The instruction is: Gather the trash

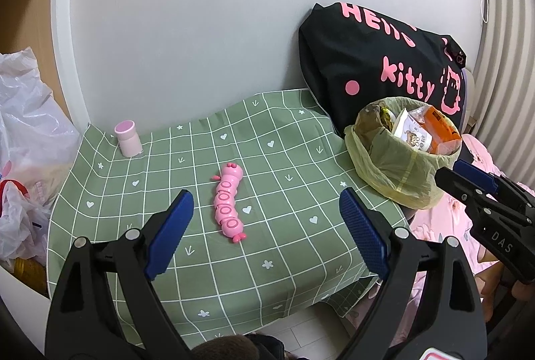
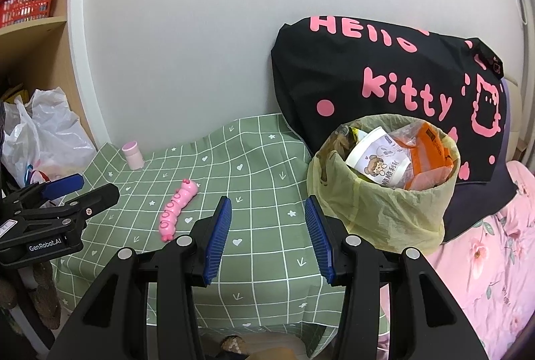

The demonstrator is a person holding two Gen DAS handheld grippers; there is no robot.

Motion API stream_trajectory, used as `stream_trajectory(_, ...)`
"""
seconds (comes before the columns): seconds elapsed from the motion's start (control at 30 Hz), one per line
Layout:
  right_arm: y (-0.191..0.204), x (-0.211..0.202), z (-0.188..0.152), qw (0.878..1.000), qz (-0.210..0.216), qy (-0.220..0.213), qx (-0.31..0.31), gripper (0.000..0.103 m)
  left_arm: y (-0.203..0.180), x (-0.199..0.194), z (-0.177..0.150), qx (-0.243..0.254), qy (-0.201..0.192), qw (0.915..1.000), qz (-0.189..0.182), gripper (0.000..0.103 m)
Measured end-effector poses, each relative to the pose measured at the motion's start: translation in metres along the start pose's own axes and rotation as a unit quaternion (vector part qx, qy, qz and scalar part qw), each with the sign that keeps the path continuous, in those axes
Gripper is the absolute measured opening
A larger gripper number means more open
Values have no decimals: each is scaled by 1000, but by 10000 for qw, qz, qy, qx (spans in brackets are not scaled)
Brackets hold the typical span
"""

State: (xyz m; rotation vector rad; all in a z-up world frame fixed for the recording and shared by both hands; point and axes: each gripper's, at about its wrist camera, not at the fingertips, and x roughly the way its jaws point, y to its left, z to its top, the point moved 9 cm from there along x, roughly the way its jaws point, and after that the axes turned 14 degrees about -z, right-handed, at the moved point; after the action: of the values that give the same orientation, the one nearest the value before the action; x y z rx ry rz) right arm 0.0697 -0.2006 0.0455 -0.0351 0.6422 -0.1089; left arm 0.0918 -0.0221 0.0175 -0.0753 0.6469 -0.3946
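Bin (image 2: pixel 394 219): round, crinkled yellow liner, full of wrappers.
Toy (image 1: pixel 229 204): pink, segmented plastic.
Left hand-held gripper (image 1: pixel 265 234): released, empty.
Right hand-held gripper (image 2: pixel 267 238): released, empty.

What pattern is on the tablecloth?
Green tablecloth with a white grid, small hearts and flowers; clearest in the left wrist view.

Your view of bin (image 2: pixel 384 213): contents visible at top layer only; lower trash hidden by yellow-green liner (image 2: pixel 394 209). Printed text on white cup (image 2: pixel 381 164) too small to read. Black pillow (image 2: pixel 384 76): lower part hidden behind bin, second "Hello" letters distorted by a fold. White plastic bags (image 1: pixel 23 126) cut off by left edge. Contents of red basket (image 2: pixel 28 7) indistinct. Your right gripper (image 1: pixel 474 179) partly cut off at right edge in left wrist view.
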Motion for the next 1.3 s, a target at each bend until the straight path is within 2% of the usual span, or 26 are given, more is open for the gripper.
stream_trajectory(1.1, 5, 10, -1, 9999, 7, 48, -112, 43, 8, 3, -2, -72, 21, 10000, 35, 84)
stream_trajectory(1.3, 13, 24, 2, 9997, 16, 78, -248, 43, 23, 7, -3, -103, -25, 9997, 223, 84)
